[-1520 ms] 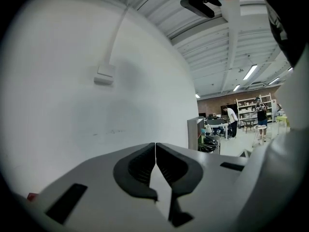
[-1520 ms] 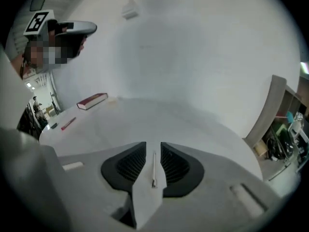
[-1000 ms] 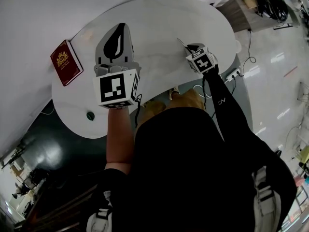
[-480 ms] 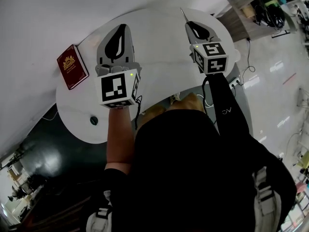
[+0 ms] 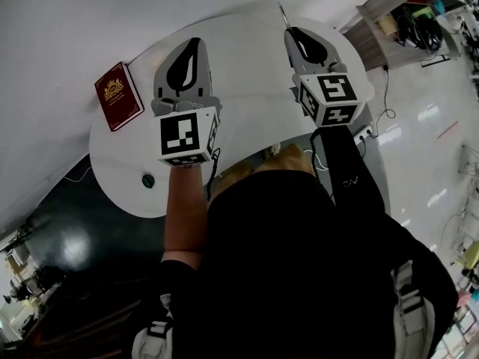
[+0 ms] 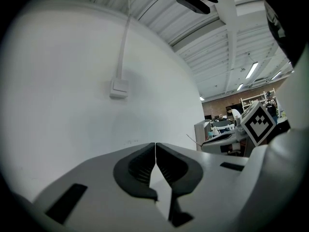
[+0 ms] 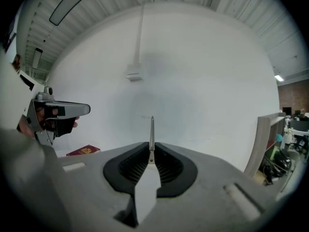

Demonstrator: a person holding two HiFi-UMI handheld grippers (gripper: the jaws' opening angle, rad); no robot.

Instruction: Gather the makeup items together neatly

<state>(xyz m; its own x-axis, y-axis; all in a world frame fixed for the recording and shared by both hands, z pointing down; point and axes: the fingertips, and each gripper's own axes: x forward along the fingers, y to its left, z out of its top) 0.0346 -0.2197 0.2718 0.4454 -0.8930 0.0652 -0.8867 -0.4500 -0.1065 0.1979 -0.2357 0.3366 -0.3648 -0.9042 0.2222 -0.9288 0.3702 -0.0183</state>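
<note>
My right tongs (image 7: 151, 148) are clamped on a slim metal stick (image 7: 152, 127). Its pointed end pokes straight out past the tips toward the white wall (image 7: 193, 81). It is too thin for me to say what kind of makeup tool it is. In the head view those tongs are over the far right part of the round white surface (image 5: 247, 73), and the stick looks clear of it. My left tongs (image 6: 155, 146) are pressed together with nothing between them. They are held over the surface's left half, well apart from the right pair. A red booklet (image 5: 118, 96) lies flat near the left edge, and a small dark round object (image 5: 148, 179) sits near the front edge.
</note>
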